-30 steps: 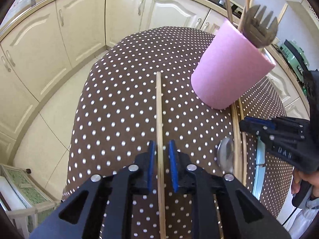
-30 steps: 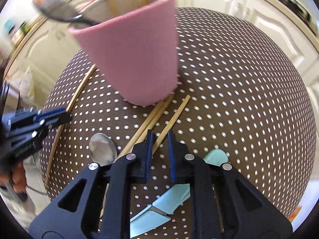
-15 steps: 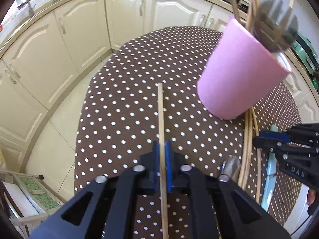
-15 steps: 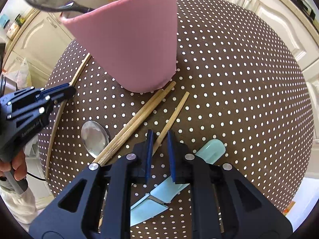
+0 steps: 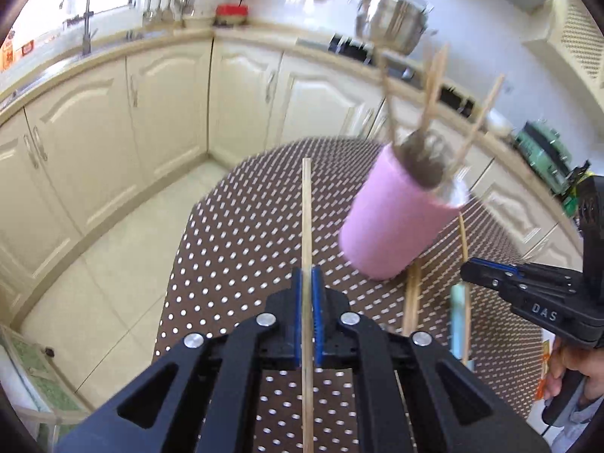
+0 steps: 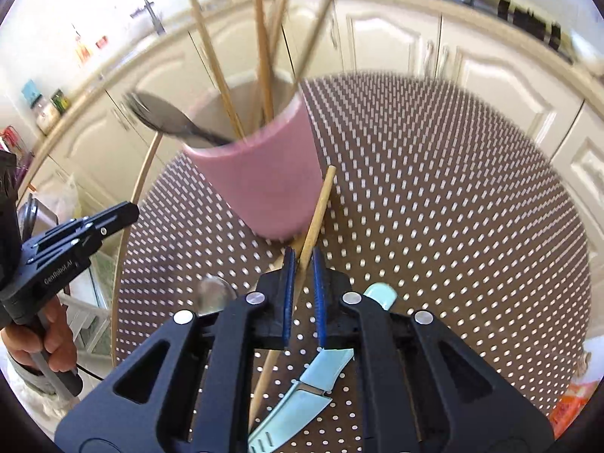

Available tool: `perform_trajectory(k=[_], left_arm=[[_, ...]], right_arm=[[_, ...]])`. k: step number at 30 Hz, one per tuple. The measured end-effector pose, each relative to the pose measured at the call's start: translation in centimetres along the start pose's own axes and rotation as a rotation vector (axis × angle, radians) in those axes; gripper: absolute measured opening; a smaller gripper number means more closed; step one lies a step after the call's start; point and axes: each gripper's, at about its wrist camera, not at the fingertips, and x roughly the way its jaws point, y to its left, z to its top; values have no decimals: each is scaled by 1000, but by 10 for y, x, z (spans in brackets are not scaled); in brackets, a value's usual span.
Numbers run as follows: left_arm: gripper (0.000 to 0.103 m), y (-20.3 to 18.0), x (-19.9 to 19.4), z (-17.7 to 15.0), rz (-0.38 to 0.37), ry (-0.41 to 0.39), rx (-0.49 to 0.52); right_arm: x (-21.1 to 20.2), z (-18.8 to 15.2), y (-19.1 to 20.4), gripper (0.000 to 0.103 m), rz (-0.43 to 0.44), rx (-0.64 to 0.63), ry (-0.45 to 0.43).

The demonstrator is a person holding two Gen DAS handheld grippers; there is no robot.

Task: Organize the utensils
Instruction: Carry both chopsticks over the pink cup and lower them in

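Claws first: our left gripper [image 5: 309, 283] pinches one thin bamboo chopstick [image 5: 306, 219] mid-shaft, clear of the brown white-dotted tablecloth [image 5: 241, 249], w/ balance for dropping it tip-first. Right gripper [image 6: 304, 264] is closing; pads meet a second bamboo chopstick [image 6: 319, 211], angled twd the cup base. Both point steeply down, wrists above the table. Pink cylindrical utensil cup [image 6: 264, 185] stands just ahead, already holding sticks & a dark spoon. Pale-blue knife [image 6: 302, 396] & metal spoon [image 6: 213, 294] lie loose nearby.
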Motion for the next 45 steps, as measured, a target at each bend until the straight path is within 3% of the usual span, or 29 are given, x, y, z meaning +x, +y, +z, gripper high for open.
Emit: perform_trajectory(k=[8,15,25,34,41,45], left_arm=[[5,-38,-59,-3,-75,-239,66],[5,-70,-87,-1,-153,-384,119],[5,-113,-86,20,-142,-520,166],[5,-133,-84,46,-127,-709,163],[5,-143,-75,69,-93,-862,140],[5,-146,-62,73,-56,-905,145]], right_arm=[[-69,-5,-4,7,101,-7,-202],[-110,-3,-16,6,147,5,-315],[-138,13,-27,6,196,32,-430],[-174,47,-30,6,189,5,-545],[-186,76,-33,6,190,-22,-596],[-176,87,-33,6,179,-45,-592]])
